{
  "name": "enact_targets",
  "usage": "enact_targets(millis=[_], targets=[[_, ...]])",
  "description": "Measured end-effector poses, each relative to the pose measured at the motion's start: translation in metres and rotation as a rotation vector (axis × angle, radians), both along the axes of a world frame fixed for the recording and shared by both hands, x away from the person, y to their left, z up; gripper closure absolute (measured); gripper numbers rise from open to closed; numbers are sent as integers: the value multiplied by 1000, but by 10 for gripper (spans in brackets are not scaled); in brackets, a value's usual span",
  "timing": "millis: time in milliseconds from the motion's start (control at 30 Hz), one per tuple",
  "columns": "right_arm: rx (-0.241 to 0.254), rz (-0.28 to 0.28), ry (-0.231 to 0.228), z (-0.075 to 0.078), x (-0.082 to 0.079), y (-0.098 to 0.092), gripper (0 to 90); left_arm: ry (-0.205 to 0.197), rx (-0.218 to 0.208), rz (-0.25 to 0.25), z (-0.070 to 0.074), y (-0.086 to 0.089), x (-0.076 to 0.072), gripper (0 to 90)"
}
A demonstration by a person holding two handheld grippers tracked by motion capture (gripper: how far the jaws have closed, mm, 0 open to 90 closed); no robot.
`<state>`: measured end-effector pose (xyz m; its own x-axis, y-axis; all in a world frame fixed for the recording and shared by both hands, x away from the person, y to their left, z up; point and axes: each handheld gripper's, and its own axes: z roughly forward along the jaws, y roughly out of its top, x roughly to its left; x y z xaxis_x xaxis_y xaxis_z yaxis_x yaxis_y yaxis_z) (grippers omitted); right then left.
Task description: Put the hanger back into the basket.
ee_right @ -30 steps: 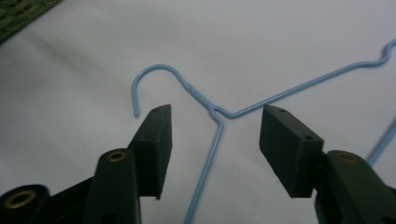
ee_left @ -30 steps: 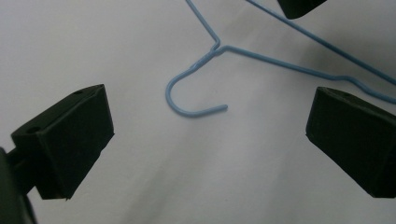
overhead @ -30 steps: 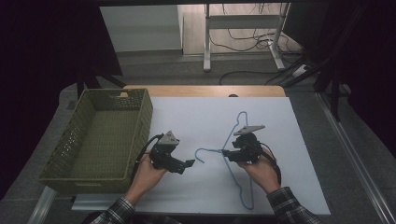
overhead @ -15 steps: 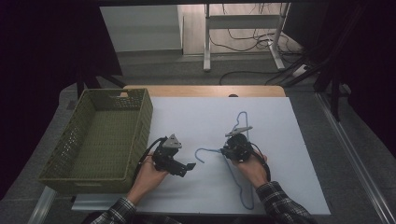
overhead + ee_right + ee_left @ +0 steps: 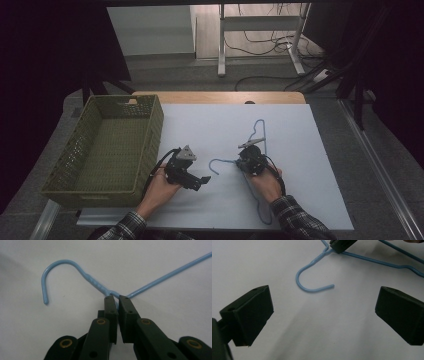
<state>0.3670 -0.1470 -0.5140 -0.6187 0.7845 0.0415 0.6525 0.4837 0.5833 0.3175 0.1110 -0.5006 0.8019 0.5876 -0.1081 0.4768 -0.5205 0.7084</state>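
Hanger [image 5: 256, 165] of thin blue wire lies flat on the white table [image 5: 310, 165], its hook pointing toward the person's left, its long body running toward the table's near edge. The right gripper [image 5: 244, 161] has it — jaws pinched nearly shut on the neck, right where the twisted wire splits into the two shoulders, clear as day in the right gripper view [image 5: 114, 298]. So the grab looks done; the hanger itself, as far as I can judge, is not yet lifted off the surface.

Over on the other side, the left gripper [image 5: 201, 181] hovers low with its jaws spread wide and nothing between them. In the left gripper view the hook [image 5: 312, 282] sits just ahead of the gap, so that hand seems lined up to take hold of it — a judgement, not a certainty.

What is left: a second hold, probably, then the carry. The green mesh basket [image 5: 150, 125] stands at the table's left, beside the left hand, and it looks bare inside. Nothing lies between the grippers and the hanger; the basket's tall wall is the one thing to get over if the hanger goes there.
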Motion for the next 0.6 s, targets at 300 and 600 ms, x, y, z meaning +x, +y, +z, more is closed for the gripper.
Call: enact_targets(millis=[300, 600], targets=[[22, -22, -13, 9, -2, -4, 861, 26, 76, -15, -2, -1, 4, 191], [67, -30, -19, 17, -5, -8, 862, 88, 68, -47, -18, -18, 32, 785]])
